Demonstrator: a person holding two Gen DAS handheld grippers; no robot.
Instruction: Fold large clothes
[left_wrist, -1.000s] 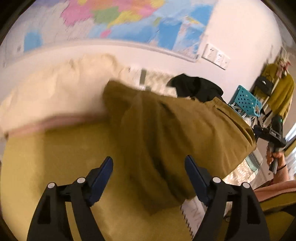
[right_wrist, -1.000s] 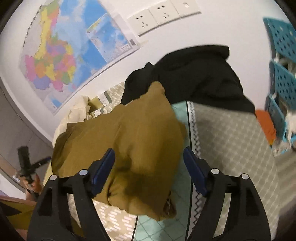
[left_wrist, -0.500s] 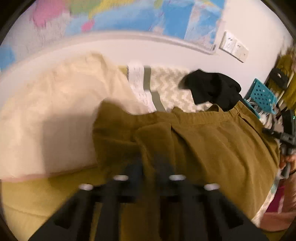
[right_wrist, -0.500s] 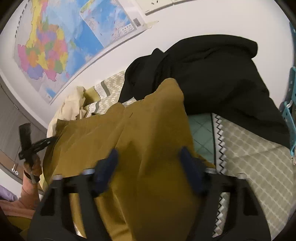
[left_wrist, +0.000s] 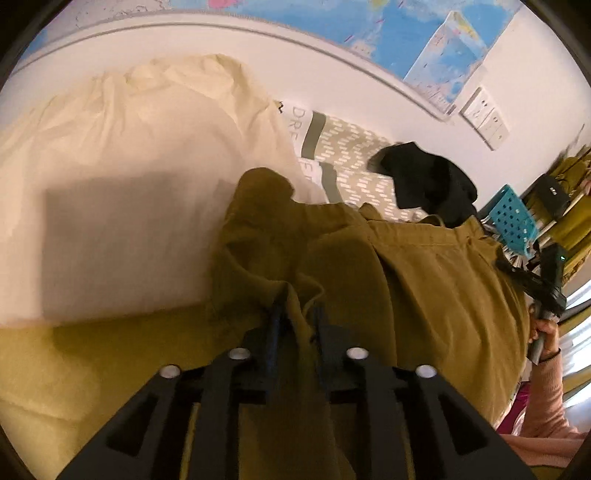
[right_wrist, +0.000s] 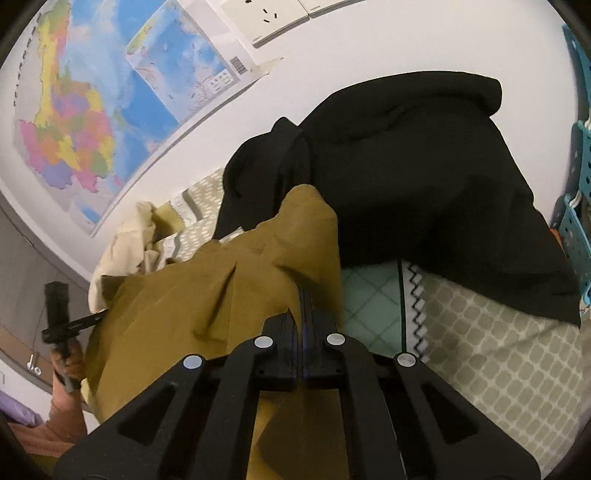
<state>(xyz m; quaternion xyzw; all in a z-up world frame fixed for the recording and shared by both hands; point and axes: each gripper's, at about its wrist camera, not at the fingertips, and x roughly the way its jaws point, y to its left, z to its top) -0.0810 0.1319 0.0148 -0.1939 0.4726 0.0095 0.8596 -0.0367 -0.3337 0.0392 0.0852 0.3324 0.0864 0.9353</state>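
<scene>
An olive-brown garment (left_wrist: 424, 288) lies spread on the bed, stretched between my two grippers. My left gripper (left_wrist: 297, 314) is shut on a bunched fold at its left end. In the right wrist view the same garment (right_wrist: 207, 306) runs off to the left, and my right gripper (right_wrist: 303, 299) is shut on its edge near the corner. The right gripper also shows in the left wrist view (left_wrist: 535, 284) at the garment's far right end, and the left gripper shows in the right wrist view (right_wrist: 70, 325).
A cream garment (left_wrist: 122, 177) lies at the left on a yellow sheet (left_wrist: 92, 369). A black garment (right_wrist: 424, 192) lies heaped by the wall on a patterned quilt (right_wrist: 498, 350). A blue crate (left_wrist: 513, 221) and hanging clothes stand at the right. A map covers the wall (right_wrist: 74, 122).
Both grippers were open above the olive garment a second ago. Both have moved down and forward and closed on its fabric.
</scene>
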